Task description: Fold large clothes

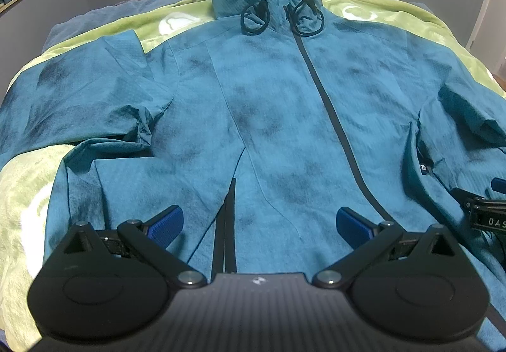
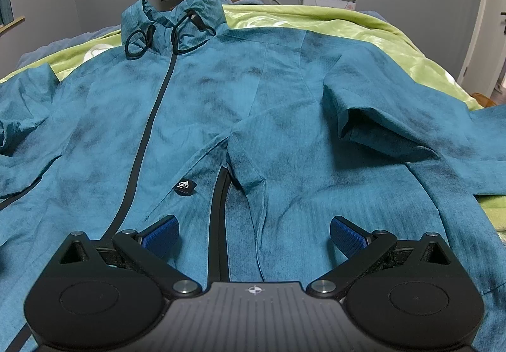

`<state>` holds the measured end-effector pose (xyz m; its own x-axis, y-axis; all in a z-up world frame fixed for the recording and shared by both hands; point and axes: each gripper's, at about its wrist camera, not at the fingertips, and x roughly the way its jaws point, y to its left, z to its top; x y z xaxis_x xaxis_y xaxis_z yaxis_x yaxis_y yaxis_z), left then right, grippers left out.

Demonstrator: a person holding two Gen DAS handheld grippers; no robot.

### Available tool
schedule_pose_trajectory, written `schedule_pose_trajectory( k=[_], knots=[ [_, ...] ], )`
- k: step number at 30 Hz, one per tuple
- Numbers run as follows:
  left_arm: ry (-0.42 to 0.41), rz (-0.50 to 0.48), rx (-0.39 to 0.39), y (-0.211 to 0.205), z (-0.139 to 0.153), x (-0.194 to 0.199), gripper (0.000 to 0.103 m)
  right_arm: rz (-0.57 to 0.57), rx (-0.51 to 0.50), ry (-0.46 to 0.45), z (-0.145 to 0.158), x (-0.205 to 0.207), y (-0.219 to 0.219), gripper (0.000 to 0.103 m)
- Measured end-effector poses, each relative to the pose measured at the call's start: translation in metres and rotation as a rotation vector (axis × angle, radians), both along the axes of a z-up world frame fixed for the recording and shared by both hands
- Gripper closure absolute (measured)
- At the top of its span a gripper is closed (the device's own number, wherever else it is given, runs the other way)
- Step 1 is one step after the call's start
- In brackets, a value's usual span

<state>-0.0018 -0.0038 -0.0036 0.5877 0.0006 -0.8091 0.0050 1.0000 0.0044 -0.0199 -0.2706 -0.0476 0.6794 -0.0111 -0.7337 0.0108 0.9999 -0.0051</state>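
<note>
the bed, under a green blanket, carries the whole scene, and the teal jacket lies front-up across it, collar at the far side, hem at the near edge. the body is spread flat and zipped shut, the dark zipper running from collar to hem. by my reading no fold has been made yet: both sleeves lie out to the sides, the left sleeve bunched and creased, the right sleeve doubled loosely on itself, neither brought over the chest. so everything is left: sleeves in, sides over, then hem toward the collar.

the left gripper hovers over the near hem, jaws spread wide, holding nothing. the right gripper hangs over the hem on the right half, jaws equally wide apart and empty.

smaller things: two black drawcord loops lie at the collar, and a small logo patch sits near the right pocket.
</note>
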Motion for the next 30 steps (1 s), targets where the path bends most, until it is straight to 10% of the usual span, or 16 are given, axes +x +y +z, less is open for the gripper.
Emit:
schedule_pose_trajectory(
  k=[30],
  knots=[
    [0.002, 0.000, 0.000, -0.0011, -0.0010, -0.0017, 0.000, 0.000, -0.004, 0.005, -0.0049, -0.0017, 0.0006, 0.000]
  ],
)
